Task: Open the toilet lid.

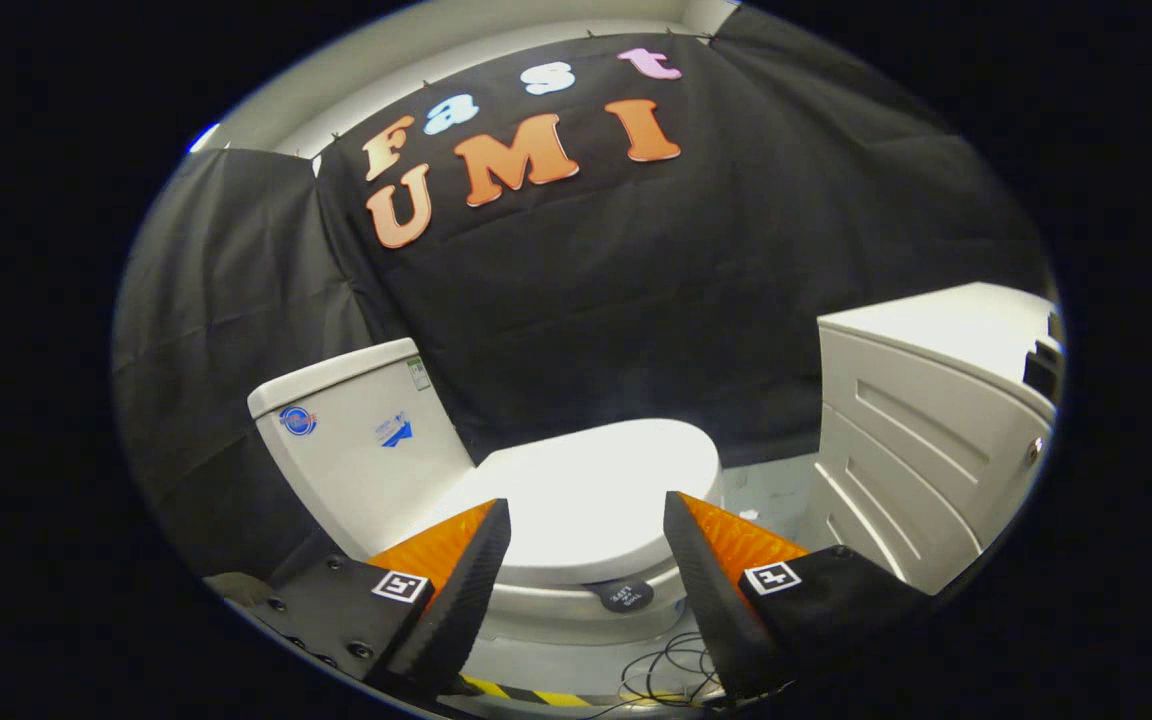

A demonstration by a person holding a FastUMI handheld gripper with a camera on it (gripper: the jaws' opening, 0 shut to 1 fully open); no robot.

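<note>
Hand-held gripper (586, 520): fingers spread wide apart, holding nothing, neither finger touching anything.

Toilet lid (591, 490): white, closed, lying flat on the bowl. It sits just ahead of the fingers; seen from the gripper view its near rim falls in the gap between the two fingertips. The gripper hangs above and in front of the lid's front edge, apart from it.

Bowl (556, 610): white, visible below the lid's front rim between the fingers. A small dark round tag (624, 595) sits on the bowl front just under the lid rim, nearer the right finger.

Tank (361, 440): white, behind the lid at its far end, beyond the left finger; stickers on its front face.

Cabinet (921, 430): white, panelled, standing beside the toilet beyond the right finger, apart from the bowl.

Floor (576, 665): loose thin cables (671, 670) and a yellow-black striped tape (526, 692) near the bowl's foot.
</note>
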